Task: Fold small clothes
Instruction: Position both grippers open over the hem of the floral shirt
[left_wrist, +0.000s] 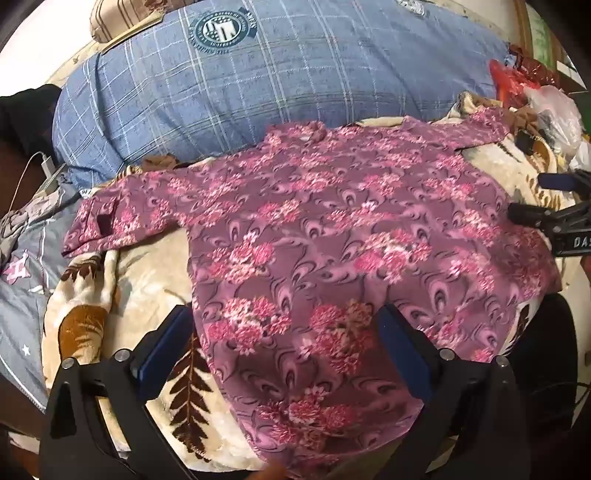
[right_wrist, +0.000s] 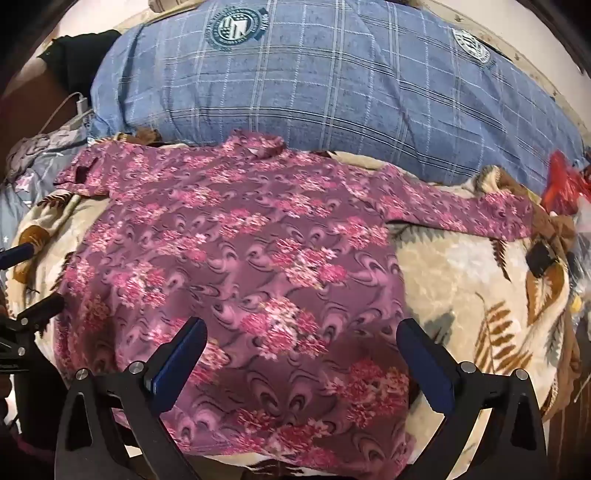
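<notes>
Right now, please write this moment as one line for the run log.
step: pre-fold | shirt: flat on blanket, sleeves out | left gripper: open, over hem | right gripper: open, over hem | held: nothing

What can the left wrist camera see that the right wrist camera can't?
Only the left wrist view shows the striped tan pillow and the white plastic bag. Only the right wrist view shows the second round badge on the blue checked quilt. Both show the purple flowery long-sleeved shirt spread flat on the cream leaf-patterned blanket.
</notes>
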